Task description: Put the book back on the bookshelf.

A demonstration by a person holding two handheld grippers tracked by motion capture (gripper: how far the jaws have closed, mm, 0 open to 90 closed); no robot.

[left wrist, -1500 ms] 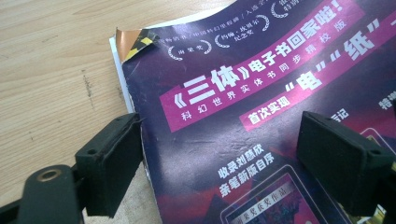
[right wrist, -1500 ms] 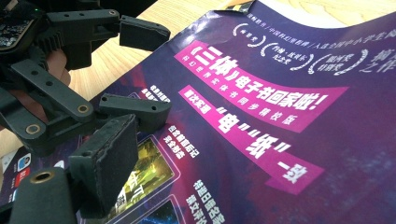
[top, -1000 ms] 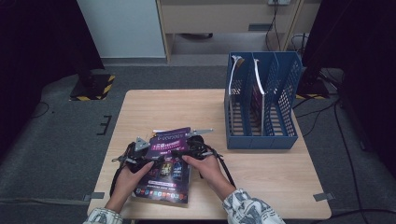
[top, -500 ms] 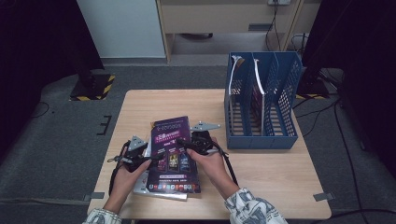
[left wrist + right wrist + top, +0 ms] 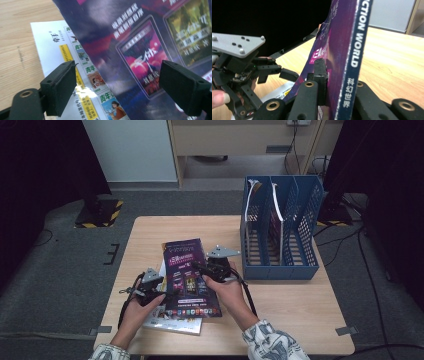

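At six o'clock on the bench [image 5: 150, 235], your right hand-held gripper [image 5: 200, 268] has just clamped the purple magazine [image 5: 187, 275]; your left hand-held gripper [image 5: 162, 295] stands apart beside it.

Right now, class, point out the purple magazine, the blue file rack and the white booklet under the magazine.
purple magazine [image 5: 187, 270]: high view, middle of its front cover.
blue file rack [image 5: 300, 237]: high view, right mesh side wall.
white booklet [image 5: 53, 37]: left gripper view, bare white upper corner of its cover.

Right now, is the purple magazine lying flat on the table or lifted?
Lifted on one side: the right gripper is shut on the purple magazine by its spine, tilting it above the white booklet.
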